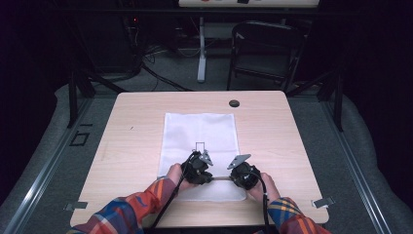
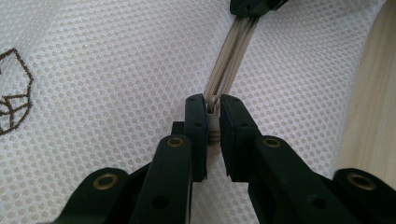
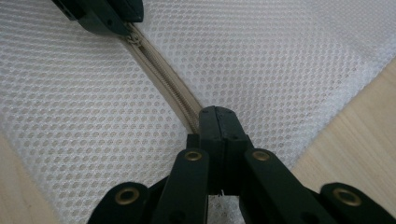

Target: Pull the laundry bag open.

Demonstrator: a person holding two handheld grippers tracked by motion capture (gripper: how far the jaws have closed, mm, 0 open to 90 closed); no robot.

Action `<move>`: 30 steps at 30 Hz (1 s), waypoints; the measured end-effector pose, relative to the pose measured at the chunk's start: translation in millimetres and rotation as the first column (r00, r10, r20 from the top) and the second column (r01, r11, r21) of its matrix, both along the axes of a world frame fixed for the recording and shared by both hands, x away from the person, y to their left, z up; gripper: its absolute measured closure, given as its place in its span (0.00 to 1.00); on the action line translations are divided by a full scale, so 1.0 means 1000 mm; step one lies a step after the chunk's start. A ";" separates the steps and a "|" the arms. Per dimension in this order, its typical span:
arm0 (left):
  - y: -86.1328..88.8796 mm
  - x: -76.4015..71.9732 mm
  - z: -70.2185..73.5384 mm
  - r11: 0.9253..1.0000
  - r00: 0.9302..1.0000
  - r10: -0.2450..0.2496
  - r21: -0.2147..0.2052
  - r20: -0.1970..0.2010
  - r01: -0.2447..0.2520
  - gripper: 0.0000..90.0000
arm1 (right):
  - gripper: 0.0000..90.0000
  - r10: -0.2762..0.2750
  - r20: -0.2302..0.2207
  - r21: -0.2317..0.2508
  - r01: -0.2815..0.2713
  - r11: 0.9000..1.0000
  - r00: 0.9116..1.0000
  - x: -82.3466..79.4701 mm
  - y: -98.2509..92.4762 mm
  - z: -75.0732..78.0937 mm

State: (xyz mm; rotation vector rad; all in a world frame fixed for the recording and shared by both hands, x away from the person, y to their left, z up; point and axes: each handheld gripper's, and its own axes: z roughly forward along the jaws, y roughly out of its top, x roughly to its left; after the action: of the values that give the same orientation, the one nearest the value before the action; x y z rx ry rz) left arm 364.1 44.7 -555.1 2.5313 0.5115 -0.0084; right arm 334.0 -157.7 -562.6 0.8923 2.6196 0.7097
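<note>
A white mesh bag point(image 1: 199, 127) lies flat on the wooden table point(image 1: 272, 126), with a beige zipper point(image 1: 221, 178) running across its near end. My left gripper point(image 1: 213, 178) is shut on the zipper pull point(image 2: 213, 120), which sits pinched between its pads. Facing it from the right, my right gripper point(image 1: 230, 178) is shut on the zipper tape point(image 3: 163, 77) near the bag's edge. In the left gripper view, my left gripper point(image 2: 213, 105) looks along the zipper point(image 2: 231, 60) toward the right gripper point(image 2: 252, 5). In the right gripper view, my right gripper point(image 3: 215, 116) faces the left gripper point(image 3: 105, 16).
A dark printed outline point(image 2: 11, 93) marks the mesh to the left of the zipper. A round cable hole point(image 1: 234, 103) sits near the table's far edge. Beyond the table stands a black folding chair point(image 1: 265, 48). Metal clips point(image 1: 323, 202) sit at the front corners.
</note>
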 end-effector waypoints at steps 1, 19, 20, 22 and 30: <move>0.001 0.000 0.000 1.000 1.000 0.002 -0.003 -0.003 -0.002 0.91 | 1.00 0.000 -0.002 0.001 0.000 1.000 1.000 0.000 0.000 0.000; 0.011 0.002 0.001 1.000 1.000 -0.003 0.014 -0.028 0.003 0.91 | 1.00 -0.003 -0.007 0.003 0.003 1.000 1.000 0.000 -0.001 0.000; 0.012 0.002 0.002 1.000 1.000 -0.003 0.021 -0.030 0.004 0.91 | 1.00 -0.002 -0.005 0.007 0.002 1.000 1.000 0.001 -0.001 0.000; 0.015 0.004 0.002 1.000 0.999 0.004 0.018 -0.036 -0.004 0.91 | 1.00 -0.001 -0.006 0.007 0.002 1.000 1.000 0.001 -0.001 0.000; 0.018 0.004 0.002 0.999 0.999 0.007 0.036 -0.038 -0.005 0.91 | 1.00 0.000 -0.008 -0.004 0.000 1.000 1.000 0.001 -0.001 0.001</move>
State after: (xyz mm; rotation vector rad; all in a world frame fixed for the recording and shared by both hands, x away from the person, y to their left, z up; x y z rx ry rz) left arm 367.9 62.3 -552.7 2.5694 0.5386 -0.0453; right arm 334.8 -158.9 -562.0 0.8960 2.6271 0.7027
